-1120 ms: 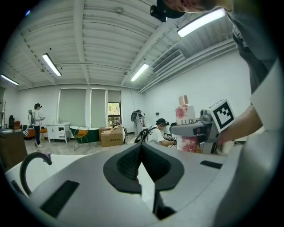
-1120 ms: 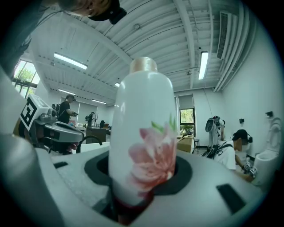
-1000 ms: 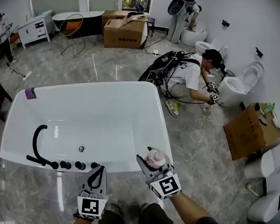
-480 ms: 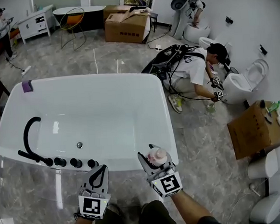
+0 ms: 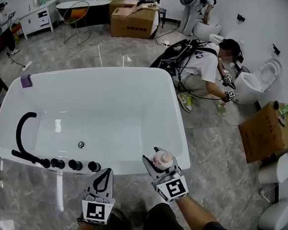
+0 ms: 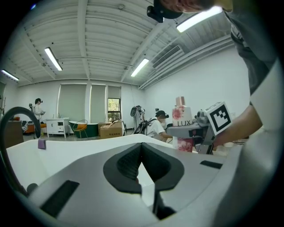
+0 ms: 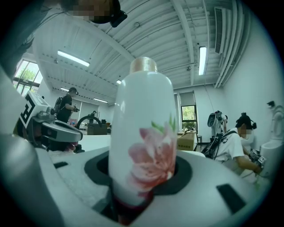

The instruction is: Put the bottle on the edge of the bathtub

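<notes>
Your right gripper (image 5: 160,166) pinches the bottle (image 5: 162,159) low on its body, jaws spread to its width. The bottle is white with a pink flower and a pale pink cap, and it stands upright in the grip. In the head view it is at the tub's (image 5: 181,134) near rim, at 5 o'clock of the basin, close to the right corner. No view shows whether its base touches the rim.

Your left gripper (image 5: 103,176) is at 7 o'clock from the bottle, just short of the near rim. Its jaws are pressed together at the tips with nothing between them.

The black faucet (image 5: 20,132) is at 9 o'clock of the basin, with its knobs (image 5: 71,165) along the near rim. A purple block (image 5: 26,81) lies on the rim at 10 o'clock. A person (image 5: 206,67) crouches on the floor at 2 o'clock.
</notes>
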`<state>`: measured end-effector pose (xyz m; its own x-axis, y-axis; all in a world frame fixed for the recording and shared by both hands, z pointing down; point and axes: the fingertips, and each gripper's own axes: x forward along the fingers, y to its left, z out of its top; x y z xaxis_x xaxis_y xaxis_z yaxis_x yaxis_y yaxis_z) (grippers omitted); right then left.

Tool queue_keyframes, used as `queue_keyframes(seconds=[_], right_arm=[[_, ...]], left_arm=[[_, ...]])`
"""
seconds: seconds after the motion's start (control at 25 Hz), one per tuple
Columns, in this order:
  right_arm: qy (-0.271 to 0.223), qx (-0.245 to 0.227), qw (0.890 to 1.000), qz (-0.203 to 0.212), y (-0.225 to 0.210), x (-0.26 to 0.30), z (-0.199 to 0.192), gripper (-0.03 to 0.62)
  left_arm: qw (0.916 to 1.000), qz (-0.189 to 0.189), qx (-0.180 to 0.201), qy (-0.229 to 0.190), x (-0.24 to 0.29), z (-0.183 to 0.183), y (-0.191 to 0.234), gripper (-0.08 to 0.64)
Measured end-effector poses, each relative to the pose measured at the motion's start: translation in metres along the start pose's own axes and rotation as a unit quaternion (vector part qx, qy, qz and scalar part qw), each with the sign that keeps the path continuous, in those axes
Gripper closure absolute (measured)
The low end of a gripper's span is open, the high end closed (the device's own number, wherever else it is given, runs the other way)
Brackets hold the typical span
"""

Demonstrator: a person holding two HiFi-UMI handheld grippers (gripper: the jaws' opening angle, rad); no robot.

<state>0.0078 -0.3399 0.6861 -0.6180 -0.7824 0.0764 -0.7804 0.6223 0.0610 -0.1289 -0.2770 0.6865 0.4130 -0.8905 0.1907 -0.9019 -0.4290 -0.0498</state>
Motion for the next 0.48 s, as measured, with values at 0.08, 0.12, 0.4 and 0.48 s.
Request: queue_keyframes(seconds=[0.08, 0.12, 0.4, 0.48], right_arm=[[0.0, 0.003, 1.0, 0.001, -0.001, 0.002, -0.012, 0.391], [0.001, 0.005, 1.0, 0.001, -0.001, 0.003, -0.018, 0.391], [-0.001, 0.011, 1.0, 0.003, -0.003, 0.01, -0.049, 0.391], [0.0, 0.011, 1.0, 0.004, -0.003, 0.012, -0.057, 0.391]], left_arm=[[1.0, 0.0, -0.002, 0.002, 0.004, -0.01, -0.002, 0.56], [1.0, 0.0, -0.004, 0.003, 0.006, -0.015, -0.002, 0.56], [1.0, -0.002, -0.005, 0.004, 0.019, -0.043, -0.001, 0.56], [1.0, -0.003, -0.006, 0.006, 0.023, -0.05, -0.001, 0.56]])
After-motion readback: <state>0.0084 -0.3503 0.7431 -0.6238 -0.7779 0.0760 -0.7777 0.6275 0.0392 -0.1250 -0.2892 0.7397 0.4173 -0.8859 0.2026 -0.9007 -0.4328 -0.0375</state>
